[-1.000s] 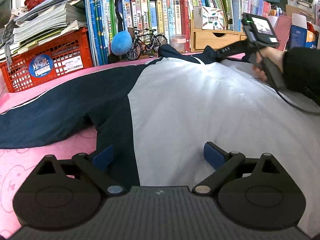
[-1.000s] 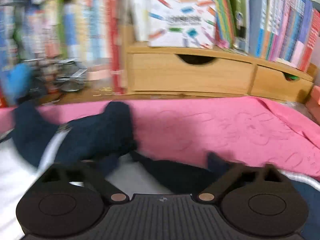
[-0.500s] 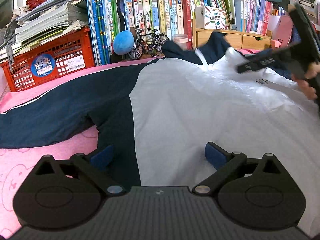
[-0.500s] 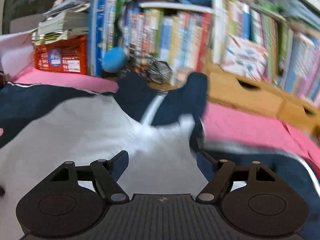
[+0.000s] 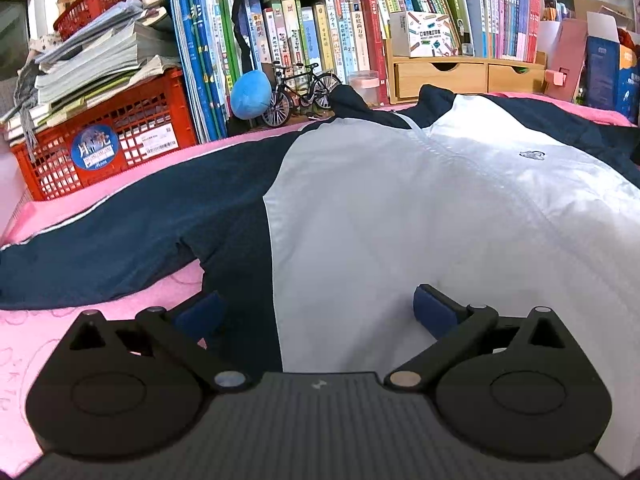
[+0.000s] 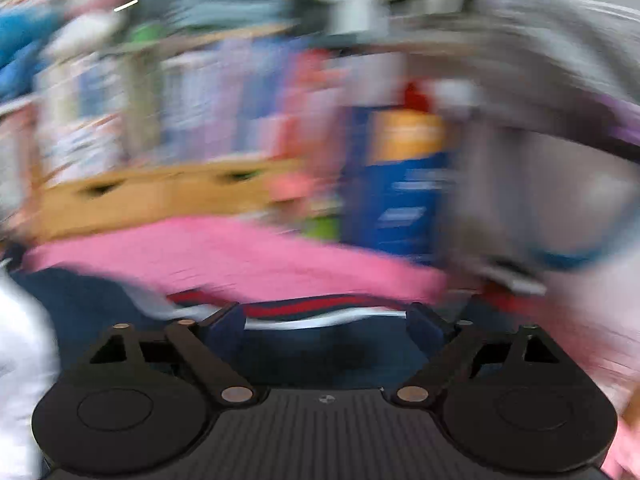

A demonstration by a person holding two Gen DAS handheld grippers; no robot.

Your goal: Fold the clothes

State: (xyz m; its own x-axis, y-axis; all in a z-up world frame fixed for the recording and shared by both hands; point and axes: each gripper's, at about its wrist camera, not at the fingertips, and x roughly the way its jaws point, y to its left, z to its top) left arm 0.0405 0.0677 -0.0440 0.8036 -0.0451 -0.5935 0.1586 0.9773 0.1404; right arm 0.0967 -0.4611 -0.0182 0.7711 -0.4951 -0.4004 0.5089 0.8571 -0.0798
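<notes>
Both handheld tools look alike. The left gripper (image 5: 316,312) has a ribbed dark grey body, two round black discs at the sides, and black link arms pinned with silver and brass-coloured rivets. Its fingers (image 5: 430,308) carry dark blue pads. The right gripper (image 6: 324,326) shows the same ribbed body, discs, rivets and blue-padded fingers (image 6: 228,326).

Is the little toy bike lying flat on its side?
No, the bike stands upright on its wheels, in front of the books.
</notes>
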